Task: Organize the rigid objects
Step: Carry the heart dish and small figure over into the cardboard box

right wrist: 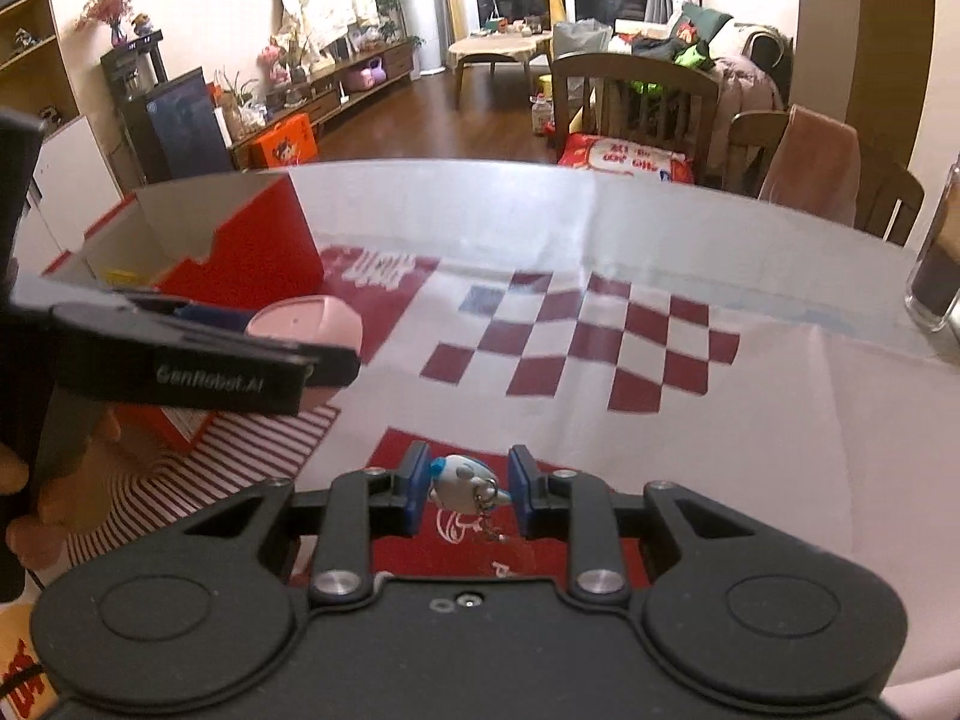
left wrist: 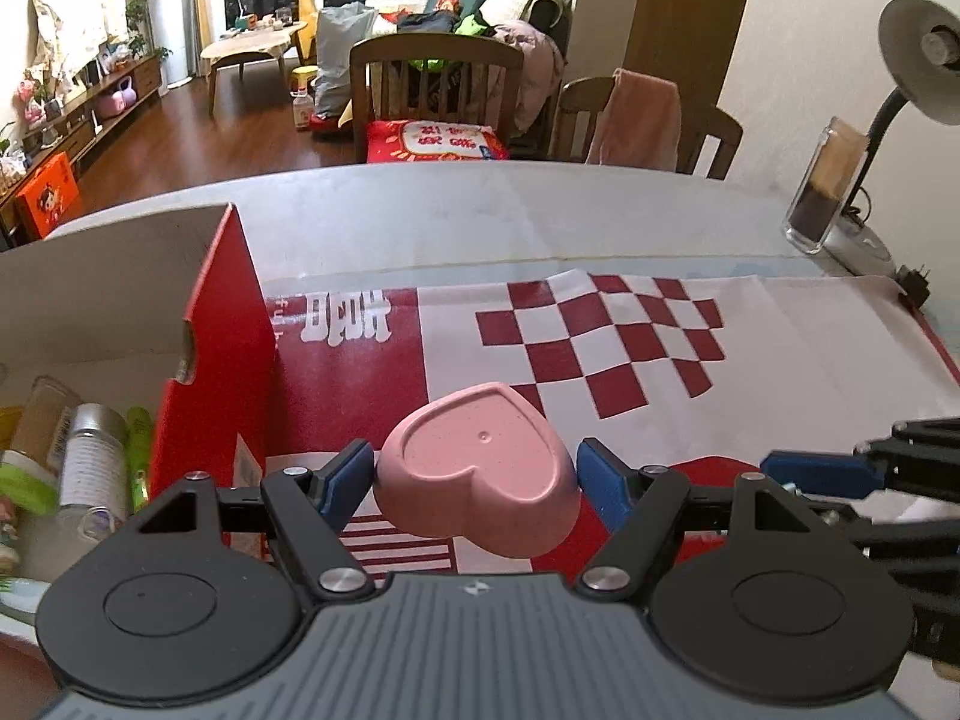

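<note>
A pink heart-shaped dish (left wrist: 480, 468) hangs tilted above the mat, with my left gripper (left wrist: 474, 480) shut on it, one blue pad on each side. In the right wrist view the same dish (right wrist: 306, 321) shows behind the left gripper's black finger (right wrist: 240, 372), close to the red box (right wrist: 252, 252). My right gripper (right wrist: 468, 489) is shut on a small white and blue figurine keychain (right wrist: 462, 477), its ring and chain dangling below. The right gripper's blue fingertip (left wrist: 822, 474) reaches into the left wrist view at the right edge.
The open red cardboard box (left wrist: 210, 360) at the left holds several bottles and tubes (left wrist: 90, 468). A red and white checked mat (left wrist: 600, 342) covers the table. A glass jar (left wrist: 822, 192) and a desk lamp (left wrist: 918, 60) stand at the far right. Wooden chairs (left wrist: 432, 90) line the far edge.
</note>
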A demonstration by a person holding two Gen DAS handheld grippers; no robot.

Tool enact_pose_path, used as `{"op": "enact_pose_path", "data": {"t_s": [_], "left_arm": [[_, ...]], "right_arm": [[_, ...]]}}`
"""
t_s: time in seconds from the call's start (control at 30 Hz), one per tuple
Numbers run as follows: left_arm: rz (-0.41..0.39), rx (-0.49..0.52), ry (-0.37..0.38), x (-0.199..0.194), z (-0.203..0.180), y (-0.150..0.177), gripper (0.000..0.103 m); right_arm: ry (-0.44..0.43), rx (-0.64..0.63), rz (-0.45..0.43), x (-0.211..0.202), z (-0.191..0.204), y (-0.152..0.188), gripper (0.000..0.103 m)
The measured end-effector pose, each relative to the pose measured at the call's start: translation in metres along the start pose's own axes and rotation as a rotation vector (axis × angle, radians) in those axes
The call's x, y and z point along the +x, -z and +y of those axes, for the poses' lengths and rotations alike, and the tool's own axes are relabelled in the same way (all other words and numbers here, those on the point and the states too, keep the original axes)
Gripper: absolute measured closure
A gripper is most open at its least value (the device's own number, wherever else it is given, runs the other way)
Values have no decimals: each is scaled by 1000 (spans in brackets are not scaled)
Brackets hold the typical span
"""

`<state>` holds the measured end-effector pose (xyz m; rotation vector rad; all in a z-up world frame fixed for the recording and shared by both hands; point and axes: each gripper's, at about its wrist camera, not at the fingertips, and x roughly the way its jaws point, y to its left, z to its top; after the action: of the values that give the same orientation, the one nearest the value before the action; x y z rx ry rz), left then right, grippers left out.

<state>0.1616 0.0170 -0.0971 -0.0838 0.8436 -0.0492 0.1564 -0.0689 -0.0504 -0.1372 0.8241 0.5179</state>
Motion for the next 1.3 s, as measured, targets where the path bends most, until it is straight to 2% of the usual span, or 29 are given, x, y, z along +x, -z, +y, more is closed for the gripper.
{"op": "enact_pose_path", "data": {"t_s": [0.3,0.57,0.97,1.3], "left_arm": [[-52,20,0,-43,5,-11,29],[-102,31,-26,-77,30,-23,29],[-139,-5,-75,-113,105,-31,29],[-143,-25,-117,-126,168,-25,28]], "right_arm": [[-3,-15,-59,-25,22,-24,77],[-8,-46,-109,-37,53,-54,77],[-51,-119,-143,-22,123,-94,77],[-87,-179,-135,4,179,-118,77]]}}
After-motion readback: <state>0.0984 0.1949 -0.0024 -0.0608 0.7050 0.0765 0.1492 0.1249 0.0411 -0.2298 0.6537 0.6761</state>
